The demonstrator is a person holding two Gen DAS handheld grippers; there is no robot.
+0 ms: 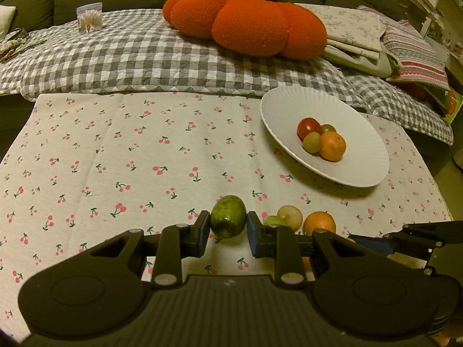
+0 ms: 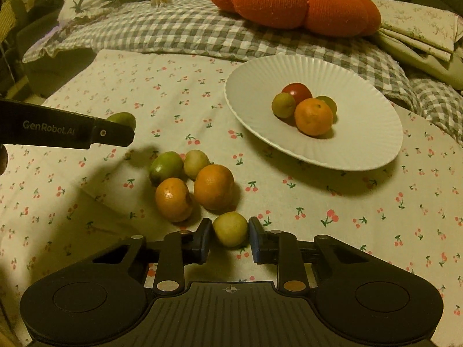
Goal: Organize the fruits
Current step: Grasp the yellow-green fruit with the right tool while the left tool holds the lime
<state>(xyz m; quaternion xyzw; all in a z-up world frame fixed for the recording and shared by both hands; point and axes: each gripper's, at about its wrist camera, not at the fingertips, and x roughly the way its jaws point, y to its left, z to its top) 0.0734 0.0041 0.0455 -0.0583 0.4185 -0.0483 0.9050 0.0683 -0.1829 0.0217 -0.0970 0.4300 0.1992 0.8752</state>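
On the cherry-print cloth, both grippers angle down toward the fruit. Left gripper is clamped on a dark green oval fruit, pads pressing both sides, fruit above the cloth. Right gripper is clamped on a pale yellow-green round fruit, low at the cloth — whether it has left the surface is unclear.

Right wrist view alone shows the loose pile just beyond its fingers: two oranges, a green fruit and a pale one, touching each other. It also catches the left gripper from the side, entering at left with the green fruit at its tip.

Left wrist view hides most of that pile behind its own fingers; the right gripper's arm shows at the lower right edge.

White ribbed plate further back on the right holds four fruits — a red tomato, an orange, two greenish ones. Orange pumpkin cushion on the checked blanket behind.
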